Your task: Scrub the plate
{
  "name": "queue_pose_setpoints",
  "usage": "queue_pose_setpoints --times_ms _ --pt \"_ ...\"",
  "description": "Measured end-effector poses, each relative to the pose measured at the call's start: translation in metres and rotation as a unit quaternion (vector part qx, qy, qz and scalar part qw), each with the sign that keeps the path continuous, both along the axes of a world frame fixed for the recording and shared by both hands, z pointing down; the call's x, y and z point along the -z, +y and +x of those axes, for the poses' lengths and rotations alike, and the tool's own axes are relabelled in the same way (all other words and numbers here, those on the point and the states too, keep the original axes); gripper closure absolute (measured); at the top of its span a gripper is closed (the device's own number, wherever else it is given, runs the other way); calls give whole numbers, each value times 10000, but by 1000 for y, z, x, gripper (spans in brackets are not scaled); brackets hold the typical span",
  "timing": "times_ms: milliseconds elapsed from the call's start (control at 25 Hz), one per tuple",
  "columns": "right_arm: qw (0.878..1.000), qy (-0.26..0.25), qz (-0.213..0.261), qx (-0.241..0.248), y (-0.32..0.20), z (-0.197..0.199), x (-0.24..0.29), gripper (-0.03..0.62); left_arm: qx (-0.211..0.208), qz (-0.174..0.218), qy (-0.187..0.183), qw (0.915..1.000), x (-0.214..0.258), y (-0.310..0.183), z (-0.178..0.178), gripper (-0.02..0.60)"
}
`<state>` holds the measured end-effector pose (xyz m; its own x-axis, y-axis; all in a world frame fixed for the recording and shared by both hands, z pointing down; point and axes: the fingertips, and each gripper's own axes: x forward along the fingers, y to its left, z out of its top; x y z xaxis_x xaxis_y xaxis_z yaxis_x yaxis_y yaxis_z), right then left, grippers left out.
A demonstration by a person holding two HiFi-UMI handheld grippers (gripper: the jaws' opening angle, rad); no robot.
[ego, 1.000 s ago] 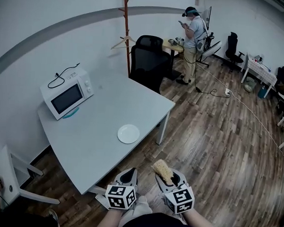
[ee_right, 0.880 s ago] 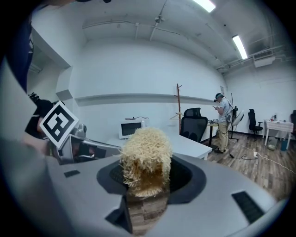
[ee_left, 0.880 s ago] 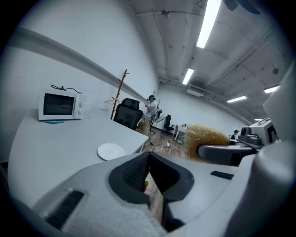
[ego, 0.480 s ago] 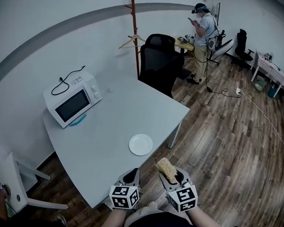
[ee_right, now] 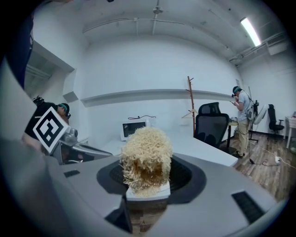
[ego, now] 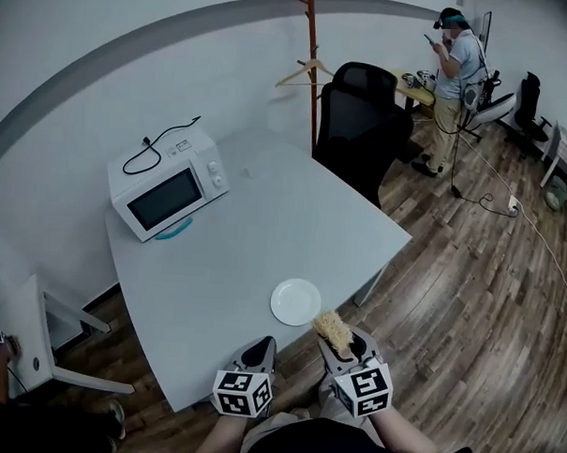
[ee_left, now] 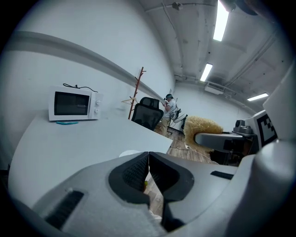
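A small white plate lies near the front right edge of the pale grey table. My right gripper hangs just in front of that edge, shut on a tan fibrous scrubber that sticks up between its jaws. To its left my left gripper is shut with nothing in it, the pads meeting. In the left gripper view the plate peeks out just beyond the jaws and the scrubber shows at the right.
A white microwave with a loose cord on top stands at the table's back left. A black office chair and a wooden coat stand are behind the table. A person stands far back right. A white side table is at left.
Both grippers have come closer to the table's front edge and the plate; the plate now lies just ahead of the right gripper. The jaws have kept their states.
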<state>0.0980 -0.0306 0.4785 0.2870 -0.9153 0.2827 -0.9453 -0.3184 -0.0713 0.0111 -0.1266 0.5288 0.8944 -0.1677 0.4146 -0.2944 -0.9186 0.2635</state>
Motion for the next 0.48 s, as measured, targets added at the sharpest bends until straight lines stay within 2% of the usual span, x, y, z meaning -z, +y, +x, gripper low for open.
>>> queue_pose_setpoints --times_ms 160,480 --pt "9979 238 -25 608 -32 30 4 408 524 -79 36 9986 -5 -21 20 563" --pt "9855 228 -153 1676 -85 74 0 408 1417 -204 -46 9897 -15 -46 52 563"
